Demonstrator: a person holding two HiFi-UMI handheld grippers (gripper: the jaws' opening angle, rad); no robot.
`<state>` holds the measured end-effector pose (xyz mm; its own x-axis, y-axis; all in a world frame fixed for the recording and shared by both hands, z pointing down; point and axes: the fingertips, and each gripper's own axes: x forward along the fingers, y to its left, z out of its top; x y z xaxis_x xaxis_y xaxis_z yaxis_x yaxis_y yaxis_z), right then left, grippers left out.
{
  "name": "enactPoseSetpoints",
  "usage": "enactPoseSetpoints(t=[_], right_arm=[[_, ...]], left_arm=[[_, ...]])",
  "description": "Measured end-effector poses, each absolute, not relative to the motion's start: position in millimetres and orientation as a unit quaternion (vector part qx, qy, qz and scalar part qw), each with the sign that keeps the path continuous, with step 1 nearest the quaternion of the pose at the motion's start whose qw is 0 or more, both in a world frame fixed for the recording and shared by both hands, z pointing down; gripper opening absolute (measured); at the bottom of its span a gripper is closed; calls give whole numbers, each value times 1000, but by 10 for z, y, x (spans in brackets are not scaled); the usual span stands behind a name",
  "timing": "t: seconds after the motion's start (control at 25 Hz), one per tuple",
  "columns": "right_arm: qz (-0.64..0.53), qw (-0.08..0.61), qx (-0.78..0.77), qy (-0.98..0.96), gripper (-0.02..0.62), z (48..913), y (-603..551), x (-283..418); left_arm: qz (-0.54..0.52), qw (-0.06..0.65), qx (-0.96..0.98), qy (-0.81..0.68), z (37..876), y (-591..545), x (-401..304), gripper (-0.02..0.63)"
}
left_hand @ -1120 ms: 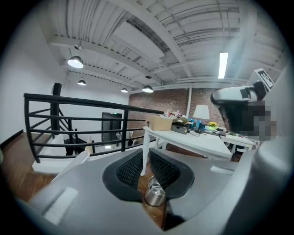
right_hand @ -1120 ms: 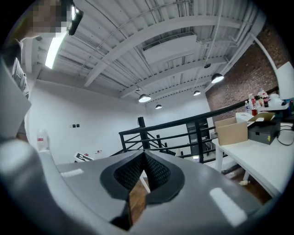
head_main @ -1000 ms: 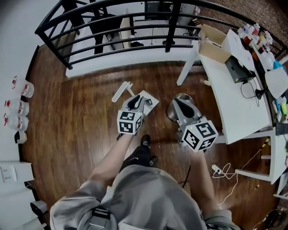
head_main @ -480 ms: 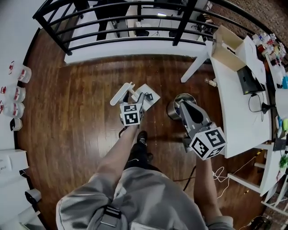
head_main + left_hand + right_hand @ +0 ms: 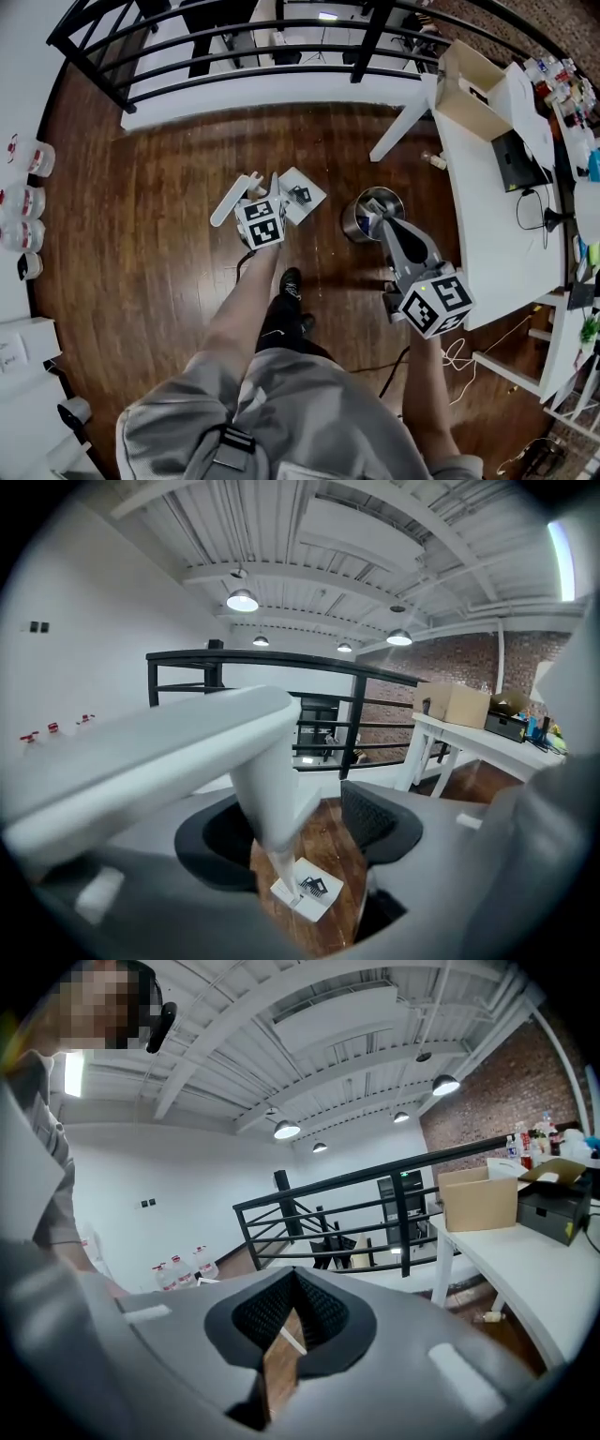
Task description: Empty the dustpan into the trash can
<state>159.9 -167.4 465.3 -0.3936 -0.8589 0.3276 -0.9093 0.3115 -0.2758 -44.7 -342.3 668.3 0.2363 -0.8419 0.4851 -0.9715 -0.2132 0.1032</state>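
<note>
Where dustpan (image 5: 309,904) lies on floor (image 5: 141,234), black comb-like logo (image 5: 315,886) shows.

White dustpan (image 5: 302,197), black comb-like print across its pan. Shiny silver trash can (image 5: 356,225). Dark reddish-brown plank floor (image 5: 141,234), black railing (image 5: 262,656), white table (image 5: 487,216), tan cardboard box (image 5: 469,84) on top.

In the head view, the right hand-held gripper (image 5: 377,208) covers part of the metal trash can (image 5: 357,223), so its inside cannot be seen. The white table (image 5: 487,197) runs off the right edge. In the left gripper view, the dustpan handle (image 5: 187,752) is a blurred white bar, cut off at the left edge.
</note>
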Motion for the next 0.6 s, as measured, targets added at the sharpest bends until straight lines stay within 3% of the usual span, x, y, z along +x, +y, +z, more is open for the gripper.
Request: enactPoseSetpoints(t=[0.08,0.2,0.6], right_arm=[[213,59,550,-806,-2,4666,-1672,1633],[217,60,553,-802,-2,4699,-1650,1680],[216,52,566,-794,-2,4651,-1567,1778]], left_arm=[[170,192,760,-598,6702,-3465,-464,242],[174,182,756,-604,6676,-3565,-546,156],[178,74,818,-542,6040,-3587,-476,173]])
